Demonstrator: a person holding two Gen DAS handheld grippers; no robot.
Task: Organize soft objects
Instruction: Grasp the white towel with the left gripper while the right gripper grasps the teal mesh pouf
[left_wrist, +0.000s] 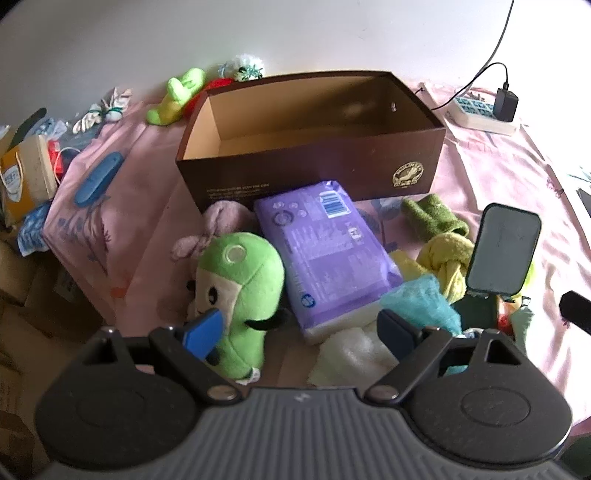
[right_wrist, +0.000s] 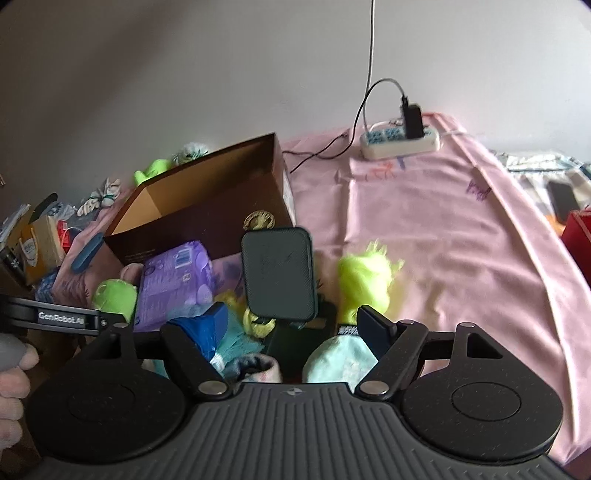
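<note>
Pink cloth covers the tabletop (left_wrist: 498, 177), and a plain pale wall stands behind it; the landmark is the brown box (left_wrist: 310, 147), open on top and with nothing inside. Just in front of the box lies a purple packet (left_wrist: 325, 254), one end touching its front wall; left of the packet, leaning on it, is a green plush toy (left_wrist: 240, 295). Right of the packet lie a green towel (left_wrist: 432, 218) and a knotted yellow cloth (left_wrist: 447, 262); a teal cloth (left_wrist: 421, 299) is nearer the camera. Behind the box, at its left corner, sits a lime plush (left_wrist: 177, 96); far right of the box is a power strip (left_wrist: 480, 114). The left gripper (left_wrist: 301, 328) hangs over the pile, its fingers wide apart, holding nothing; the right gripper (right_wrist: 295, 325) also has its fingers apart and empty, above a pale blue cloth (right_wrist: 340, 358).
</note>
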